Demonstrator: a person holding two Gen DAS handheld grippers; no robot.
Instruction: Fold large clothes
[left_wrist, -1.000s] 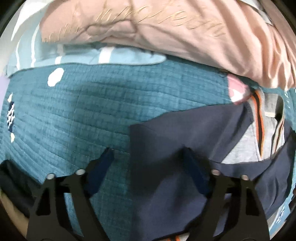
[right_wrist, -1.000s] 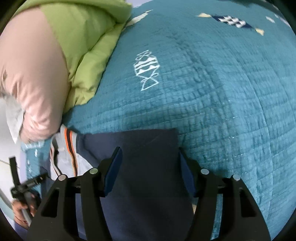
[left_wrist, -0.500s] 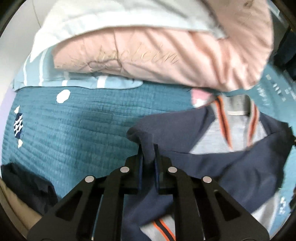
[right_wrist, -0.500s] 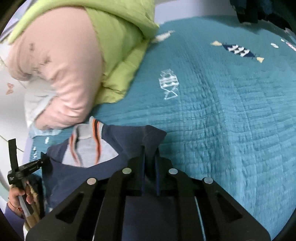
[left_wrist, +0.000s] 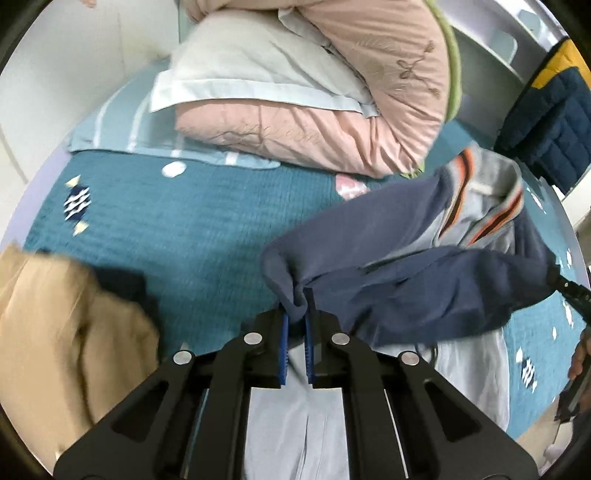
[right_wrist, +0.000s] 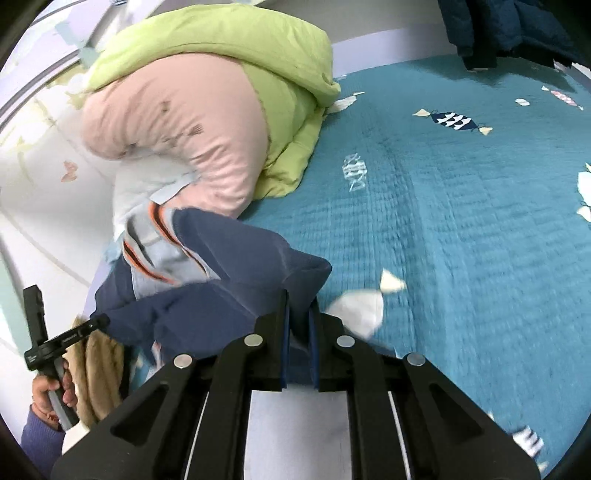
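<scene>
Teal quilted bedspread over the whole bed, with a pink and green duvet and a pale pillow heaped at the far side. Beige garment bunched at the near left edge, not part of the step in hand as far as can be judged.

Navy sweatshirt with grey lining and orange-striped collar hanging in the air between the two tools, one part lifted clear of the bed – the lower part out of sight under the gripper bodies. Left gripper clenched on one corner of navy cloth; right gripper clenched the same way on the other corner, fabric pinched between the blue pads in both views. Left hand of the person visible on its handle.

Progress, as a judgement: early. Garment picked up by two corners, collar side sagging and crumpled – no flat layer, no crease, no fold made yet. Still to do: spreading it flat on the bedspread, then sleeves and body folded over.
</scene>
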